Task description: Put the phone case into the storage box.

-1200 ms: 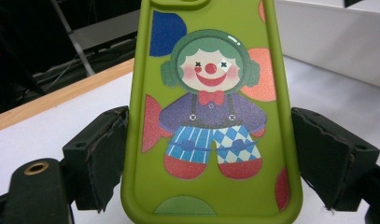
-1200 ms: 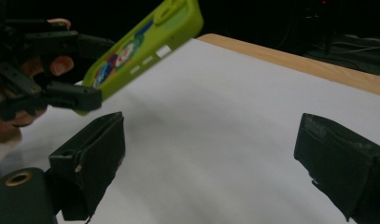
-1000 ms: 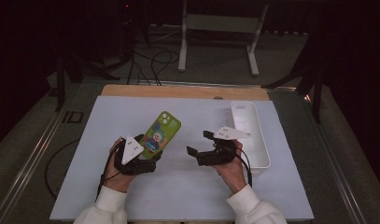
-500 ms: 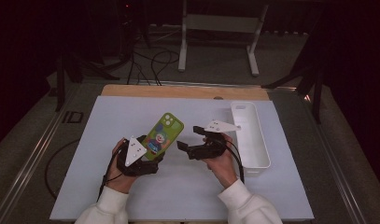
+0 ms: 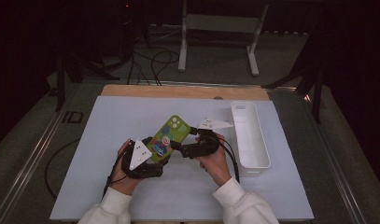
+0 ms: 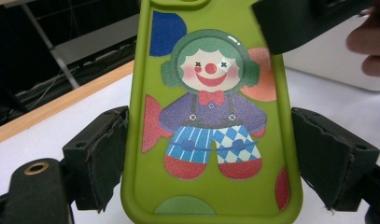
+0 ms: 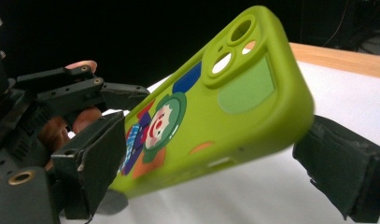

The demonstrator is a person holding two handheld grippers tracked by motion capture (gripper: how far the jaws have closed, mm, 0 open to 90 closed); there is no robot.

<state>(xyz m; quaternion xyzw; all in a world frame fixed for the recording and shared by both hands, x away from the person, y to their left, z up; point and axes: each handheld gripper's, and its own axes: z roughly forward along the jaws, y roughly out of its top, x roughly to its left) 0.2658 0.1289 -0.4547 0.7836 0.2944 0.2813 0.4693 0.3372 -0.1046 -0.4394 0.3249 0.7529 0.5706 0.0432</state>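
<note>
High view | left claw grips phone case | right claw alongside

Both grippers' fingers spread, facing

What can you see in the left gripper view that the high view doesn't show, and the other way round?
The left gripper view alone shows the clown picture up close: green hair, red nose, checked blue trousers. The high view alone shows the white bin, the white mat, and both sleeves. Both show the green phone case between the left gripper's jaws, with the right gripper reaching in at its side.
</note>
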